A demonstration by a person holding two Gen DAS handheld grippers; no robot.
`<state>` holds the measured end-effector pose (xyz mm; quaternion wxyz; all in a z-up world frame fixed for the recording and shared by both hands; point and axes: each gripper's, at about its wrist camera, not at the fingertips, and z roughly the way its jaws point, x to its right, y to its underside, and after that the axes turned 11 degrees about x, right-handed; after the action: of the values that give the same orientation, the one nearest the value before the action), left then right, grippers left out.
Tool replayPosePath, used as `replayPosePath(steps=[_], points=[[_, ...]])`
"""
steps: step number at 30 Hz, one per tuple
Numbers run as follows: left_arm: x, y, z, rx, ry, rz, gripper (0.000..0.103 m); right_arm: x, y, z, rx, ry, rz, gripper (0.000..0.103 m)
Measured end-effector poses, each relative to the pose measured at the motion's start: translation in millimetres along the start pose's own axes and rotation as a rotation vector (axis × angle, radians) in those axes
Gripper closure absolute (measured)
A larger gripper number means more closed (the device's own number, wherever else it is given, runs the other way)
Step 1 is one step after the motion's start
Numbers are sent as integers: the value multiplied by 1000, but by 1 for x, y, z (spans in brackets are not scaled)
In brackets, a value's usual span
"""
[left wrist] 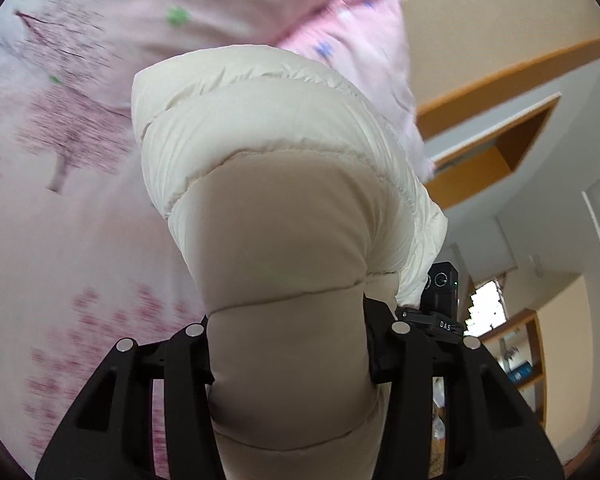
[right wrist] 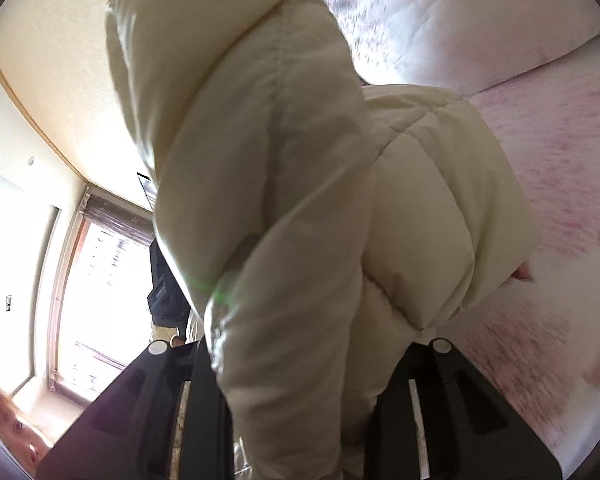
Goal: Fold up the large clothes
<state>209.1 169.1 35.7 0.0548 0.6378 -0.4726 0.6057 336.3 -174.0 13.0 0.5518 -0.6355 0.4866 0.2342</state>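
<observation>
I've got both the left gripper [left wrist: 290, 356] and right gripper [right wrist: 300, 400] clenched on the puffy jacket [left wrist: 268, 152] — light, squashy, slippery-shelled, so I'd pinch at quilted seams.

Cream quilted puffer jacket [left wrist: 276, 184] bunched, lifted above the pink bedspread [left wrist: 60, 240].

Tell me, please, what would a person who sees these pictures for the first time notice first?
The eye falls first on the cream puffer jacket, which fills the middle of both views, bunched between the fingers of the left gripper and the right gripper. Behind it lies pink bedding with a blossom-tree print, blurred. At the left edge of the right wrist view, a bright window stands out.
</observation>
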Motion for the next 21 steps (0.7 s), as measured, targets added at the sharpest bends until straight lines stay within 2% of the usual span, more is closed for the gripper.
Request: replayPosePath(steps=[5,8,11,14,16,18,21], points=[[-33,-14,-11,9,-91,-20,55,22,-5,45,-30,-2,65,80],[-51,-17,-4,-7,-133,-49,55,40,-4,57,-31,28,111,78],[-64,-18,-3,-18,-145,-67,51,52,4,60,-19,47,154,73],[-70,-14,-1,-28,-181,-58,43,64,8,56,-11,96,179,61],[-73,-13,0,-33,-201,-57,38,69,14,48,-4,134,191,45],[-75,-16,0,-37,-214,-63,30,68,19,40,12,200,189,34],[-71,-18,-9,-17,-259,-49,25,63,24,19,58,252,173,31]])
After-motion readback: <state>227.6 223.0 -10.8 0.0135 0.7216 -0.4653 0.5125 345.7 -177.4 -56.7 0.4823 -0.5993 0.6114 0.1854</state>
